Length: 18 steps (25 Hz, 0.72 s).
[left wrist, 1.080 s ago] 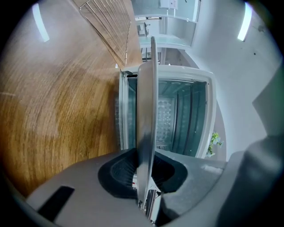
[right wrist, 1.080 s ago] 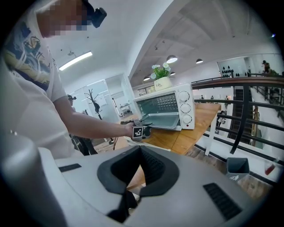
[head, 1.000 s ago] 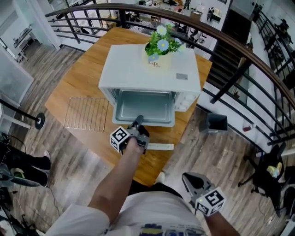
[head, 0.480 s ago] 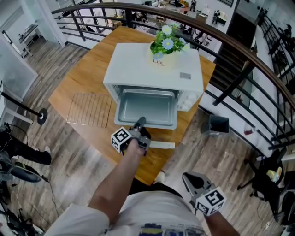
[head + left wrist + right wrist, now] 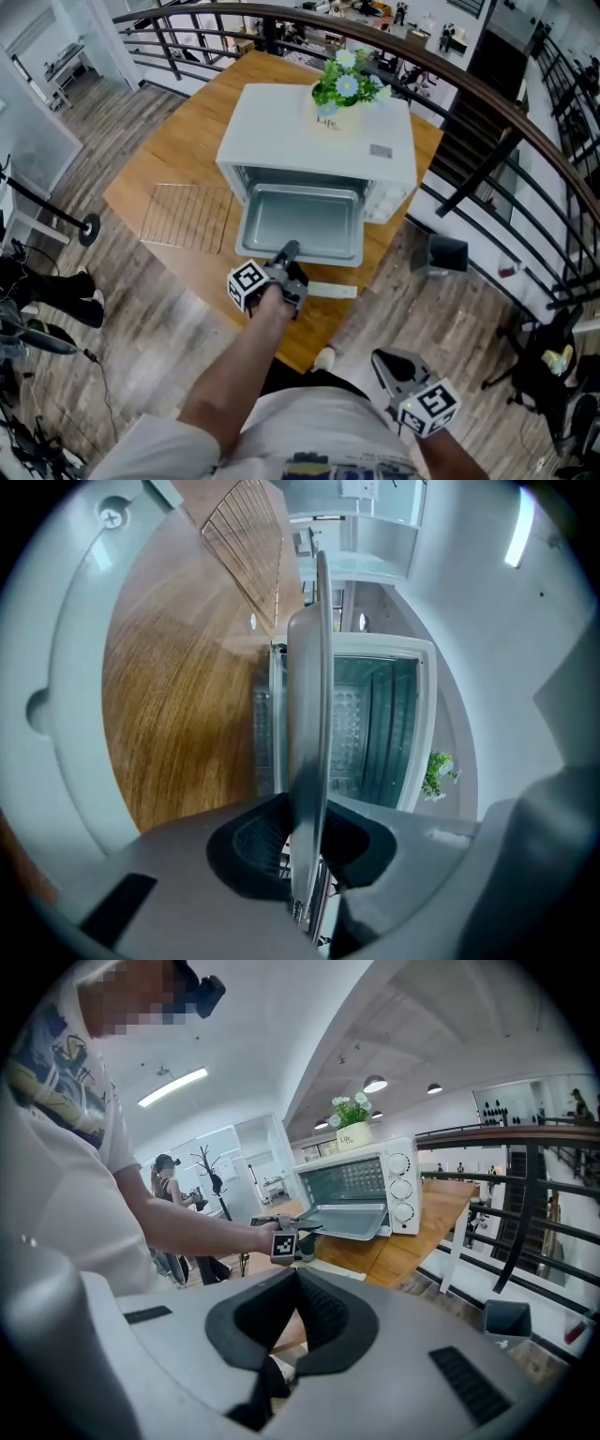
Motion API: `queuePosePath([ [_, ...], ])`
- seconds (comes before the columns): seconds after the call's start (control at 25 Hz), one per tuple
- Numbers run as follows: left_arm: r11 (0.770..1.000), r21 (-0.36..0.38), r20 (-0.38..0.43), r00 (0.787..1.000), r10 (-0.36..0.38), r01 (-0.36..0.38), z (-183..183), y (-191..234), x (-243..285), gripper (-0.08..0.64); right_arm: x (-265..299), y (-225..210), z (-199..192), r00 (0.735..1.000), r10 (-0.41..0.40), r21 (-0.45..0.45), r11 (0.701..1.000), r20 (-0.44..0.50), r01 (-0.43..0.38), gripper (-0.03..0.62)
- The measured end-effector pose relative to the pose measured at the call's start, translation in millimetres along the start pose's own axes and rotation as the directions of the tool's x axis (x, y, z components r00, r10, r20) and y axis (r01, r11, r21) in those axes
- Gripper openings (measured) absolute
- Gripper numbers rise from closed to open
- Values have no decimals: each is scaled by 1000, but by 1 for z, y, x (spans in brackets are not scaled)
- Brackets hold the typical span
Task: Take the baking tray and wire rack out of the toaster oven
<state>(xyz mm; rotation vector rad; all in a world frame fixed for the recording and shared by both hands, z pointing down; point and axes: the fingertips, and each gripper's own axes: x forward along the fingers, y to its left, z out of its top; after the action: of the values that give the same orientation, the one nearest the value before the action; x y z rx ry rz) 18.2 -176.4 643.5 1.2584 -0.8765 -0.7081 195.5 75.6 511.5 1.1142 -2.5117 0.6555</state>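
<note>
You drew the baking tray (image 5: pixel 302 217) further out of the toaster oven (image 5: pixel 319 122), left gripper (image 5: pixel 288 251) jaws pinching its rim. The wire rack (image 5: pixel 186 217) already lay out, centre left. Right gripper (image 5: pixel 382 359) jaws were pressed together.

An orange-brown wooden worktop (image 5: pixel 183 141) runs slantwise across the upper middle of the head view, one corner toward the bottom centre. A boxy white toaster oven (image 5: pixel 319 127) stands on its upper right part, mouth facing the lower edge. A silver wire rack (image 5: pixel 186 217) lies flat on the bare wood at the left, just beside the oven. A pale flat strip (image 5: pixel 330 291) lies near the lower edge, below the oven's mouth; what it is cannot be told.
</note>
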Motion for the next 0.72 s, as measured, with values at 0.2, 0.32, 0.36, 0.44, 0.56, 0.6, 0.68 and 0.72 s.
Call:
queuePosePath([
  [0.2, 1000, -1, 2, 1000, 9, -9, -3, 3, -9, 61, -3, 1, -1, 1000, 10, -2, 1000, -5, -10, 0],
  [0.32, 1000, -25, 1, 1000, 6, -6, -6, 3, -12, 61, -2, 0, -1, 1000, 17, -8, 1000, -4, -17, 2],
  [0.36, 1000, -24, 5, 1000, 5, -5, -6, 3, -13, 61, -2, 0, -2, 1000, 19, -6, 1000, -7, -19, 2],
  [0.44, 1000, -22, 8, 1000, 3, -3, -6, 3, -16, 61, -1, 2, -4, 1000, 24, -5, 1000, -14, -24, 2],
  [0.56, 1000, -28, 5, 1000, 2, -2, -9, 2, -22, 61, -1, 3, -4, 999, 31, -11, 999, -12, -31, 1],
  [0.6, 1000, -29, 5, 1000, 2, -2, -10, 2, -24, 61, -1, 3, -4, 999, 34, -12, 999, -12, -34, 2],
  [0.68, 1000, -29, 4, 1000, 1, -1, -12, 2, -27, 61, 0, 2, -5, 999, 41, -14, 999, -13, -41, 2],
  [0.72, 1000, -27, 3, 1000, 0, 0, -13, 2, -28, 61, 0, 2, -5, 999, 43, -14, 999, -14, -44, 2],
])
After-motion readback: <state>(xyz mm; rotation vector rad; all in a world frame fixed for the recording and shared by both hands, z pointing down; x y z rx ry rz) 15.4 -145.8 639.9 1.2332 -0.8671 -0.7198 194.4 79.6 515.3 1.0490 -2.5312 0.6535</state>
